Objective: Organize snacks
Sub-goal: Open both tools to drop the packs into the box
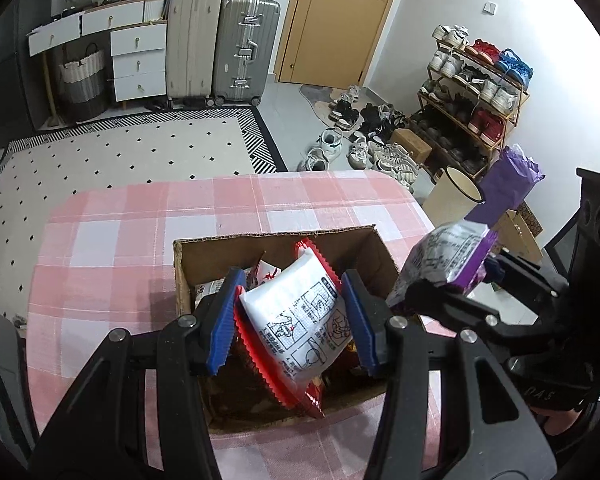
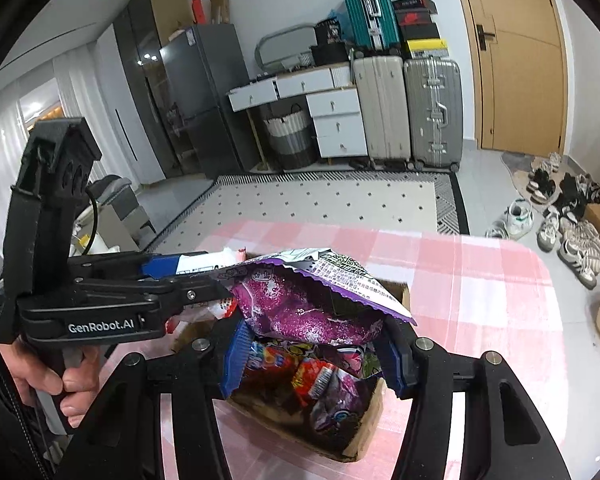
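Two snack packets, one between each tool's pads: red-edged packet (image 1: 296, 320) in left tool (image 1: 292, 320), purple packet (image 2: 312, 312) in right tool (image 2: 316, 344).

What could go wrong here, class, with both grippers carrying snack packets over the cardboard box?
1. The left gripper pinches the red-edged white packet by its puffy sides, so it may slip out.
2. The right gripper with its purple packet hangs close beside the left one; they could collide.
3. The cardboard box already holds packets, so new ones might spill over.

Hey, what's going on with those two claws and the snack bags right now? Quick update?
Left claw shut on red-edged white packet. Right claw shut on purple packet. Both above cardboard box. Nothing in the way.
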`<state>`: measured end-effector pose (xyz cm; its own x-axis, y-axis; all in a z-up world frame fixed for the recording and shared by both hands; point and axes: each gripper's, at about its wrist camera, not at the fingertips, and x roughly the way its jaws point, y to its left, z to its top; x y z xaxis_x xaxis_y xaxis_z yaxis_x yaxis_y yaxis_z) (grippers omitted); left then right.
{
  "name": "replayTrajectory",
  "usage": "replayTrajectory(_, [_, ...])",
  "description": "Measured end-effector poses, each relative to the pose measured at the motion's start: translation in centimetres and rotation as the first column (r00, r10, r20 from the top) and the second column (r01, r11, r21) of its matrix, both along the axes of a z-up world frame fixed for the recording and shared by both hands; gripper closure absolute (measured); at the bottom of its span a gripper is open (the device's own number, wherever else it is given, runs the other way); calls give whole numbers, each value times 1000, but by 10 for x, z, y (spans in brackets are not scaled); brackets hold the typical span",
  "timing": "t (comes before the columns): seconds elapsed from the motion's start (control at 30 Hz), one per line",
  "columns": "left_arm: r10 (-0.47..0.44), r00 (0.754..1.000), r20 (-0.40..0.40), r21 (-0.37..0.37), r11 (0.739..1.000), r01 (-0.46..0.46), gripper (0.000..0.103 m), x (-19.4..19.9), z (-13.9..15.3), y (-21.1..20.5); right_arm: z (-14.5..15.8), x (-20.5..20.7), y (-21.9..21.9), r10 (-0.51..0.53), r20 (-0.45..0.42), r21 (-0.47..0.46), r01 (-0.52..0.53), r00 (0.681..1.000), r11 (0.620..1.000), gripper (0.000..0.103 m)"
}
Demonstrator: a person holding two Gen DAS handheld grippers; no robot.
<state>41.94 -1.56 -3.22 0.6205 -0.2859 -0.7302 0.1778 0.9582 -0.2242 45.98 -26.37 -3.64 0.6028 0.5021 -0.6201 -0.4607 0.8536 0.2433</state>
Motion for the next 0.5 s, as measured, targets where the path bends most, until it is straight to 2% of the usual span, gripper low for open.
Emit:
replayTrajectory(0.07, [1,1000,-4,-27,1000,-1,54,5,-4,1,-6,2,3,6,-12,-12,-6,1000,1000,47])
replayTrajectory(0.13, [7,1000,-21,-32,999,-7,42,12,-10,3,-11,7,8,17,-22,-26,-18,1000,1000,42])
replayTrajectory(0.17, [17,999,-27,-32,999,-18,29,13,-12,5,-14,8,10,21,-22,-32,-21,1000,999,40])
replayTrajectory(0.2, [26,999,-31,-37,999,-28,23,14,-13,7,-15,9,11,20,-18,-39,-20,1000,999,31])
replayTrajectory(0.23, [29,999,-37,-45,999,-31,23,14,-14,9,-16,10,12,18,-14,-42,-19,1000,999,20])
replayTrajectory(0.27, [30,999,-42,-45,998,-32,23,14,-16,9,-16,10,12,14,-5,-40,-15,1000,999,18])
replayTrajectory(0.33, [38,998,-39,-22,999,-39,23,11,-16,12,-14,8,8,15,8,-18,-15,1000,1000,17])
replayTrajectory(0.5, [64,998,-27,-22,998,-64,23,-1,-10,21,-5,-3,-2,-7,28,6,7,1000,1000,17])
